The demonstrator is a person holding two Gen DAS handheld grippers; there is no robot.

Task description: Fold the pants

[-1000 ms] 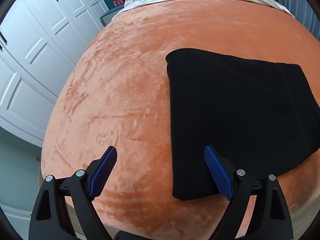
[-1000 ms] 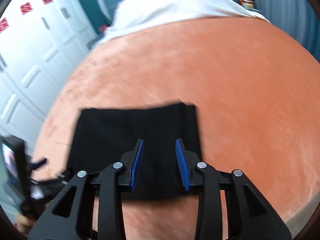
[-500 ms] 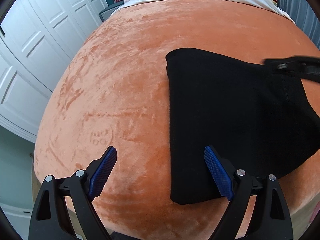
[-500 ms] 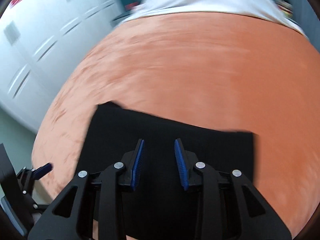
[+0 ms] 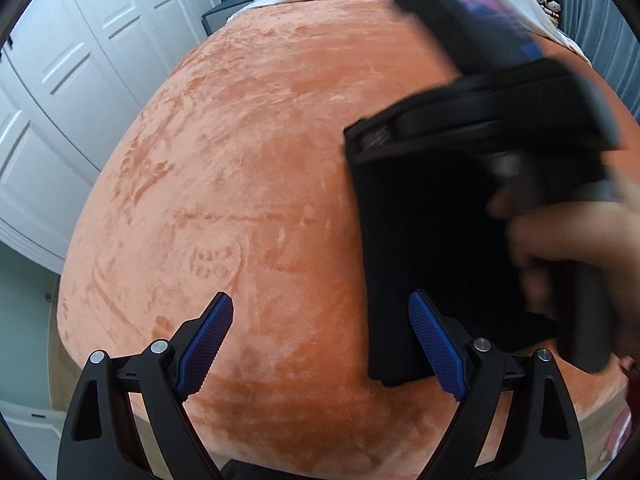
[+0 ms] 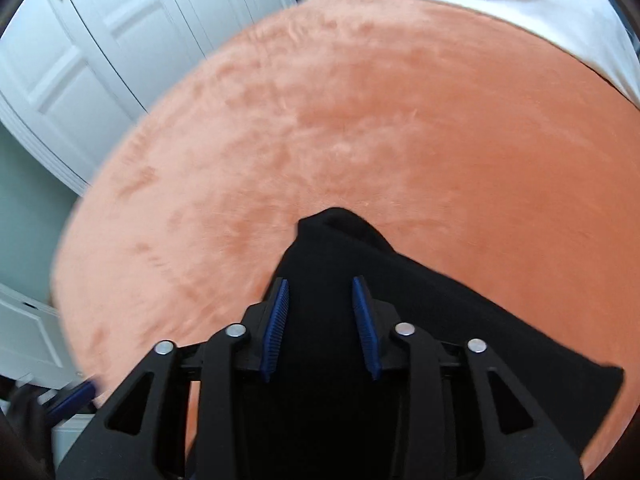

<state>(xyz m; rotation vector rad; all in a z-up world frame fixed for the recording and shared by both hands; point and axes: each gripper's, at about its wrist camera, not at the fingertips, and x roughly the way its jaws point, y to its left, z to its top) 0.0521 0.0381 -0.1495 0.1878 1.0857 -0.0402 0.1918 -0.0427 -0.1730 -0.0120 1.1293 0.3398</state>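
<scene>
The black pants (image 5: 432, 248) lie folded into a flat rectangle on the orange blanket (image 5: 248, 168). My left gripper (image 5: 320, 344) is open and empty, low near the bed's front edge, its right finger at the fold's near-left corner. My right gripper (image 6: 320, 328) is partly open and empty, hovering over the pants (image 6: 420, 320). In the left wrist view the right gripper's body (image 5: 500, 112) and the hand holding it (image 5: 572, 240) cover the right part of the pants, blurred.
White wardrobe doors (image 5: 80, 80) stand to the left of the bed. White bedding (image 6: 500, 4) lies at the far end of the blanket. A dark bedside unit (image 5: 224, 16) stands beyond the bed's far left corner.
My right gripper has swung leftward over the pants and now fills the right of the left wrist view. My left gripper has barely moved. The pants have stayed in place.
</scene>
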